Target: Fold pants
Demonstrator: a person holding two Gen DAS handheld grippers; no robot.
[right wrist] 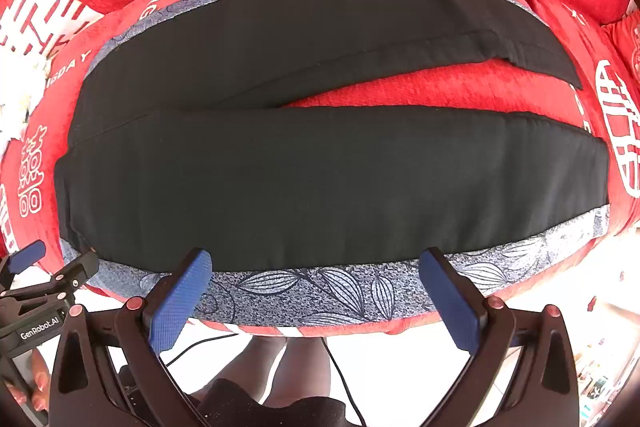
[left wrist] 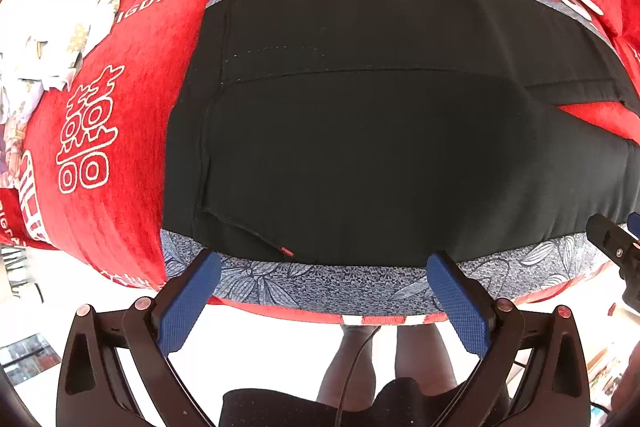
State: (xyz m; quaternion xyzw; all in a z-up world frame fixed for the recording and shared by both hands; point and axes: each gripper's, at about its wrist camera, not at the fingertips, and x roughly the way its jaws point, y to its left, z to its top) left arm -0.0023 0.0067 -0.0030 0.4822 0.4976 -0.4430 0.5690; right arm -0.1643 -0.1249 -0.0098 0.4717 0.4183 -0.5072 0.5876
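**On a patterned mat, black pants lay flat before 2 spread claws**

Across a blue-grey leaf-print mat (right wrist: 320,291), black pants (right wrist: 320,179) lay spread out, the mat itself resting on a red cover with white lettering (left wrist: 108,131). The waist end sat toward the left and the 2 legs ran to the right, parting into a narrow V that showed red fabric between them. The left claw (left wrist: 324,291) hovered at the near edge of the mat by the waist end, its blue pads (left wrist: 188,303) spread wide and pinching nothing. The right claw (right wrist: 316,287) hovered at the same near edge beside the nearer leg, likewise spread wide and empty. Neither claw touched the pants. White crumpled cloth (left wrist: 44,39) lay at the far left.
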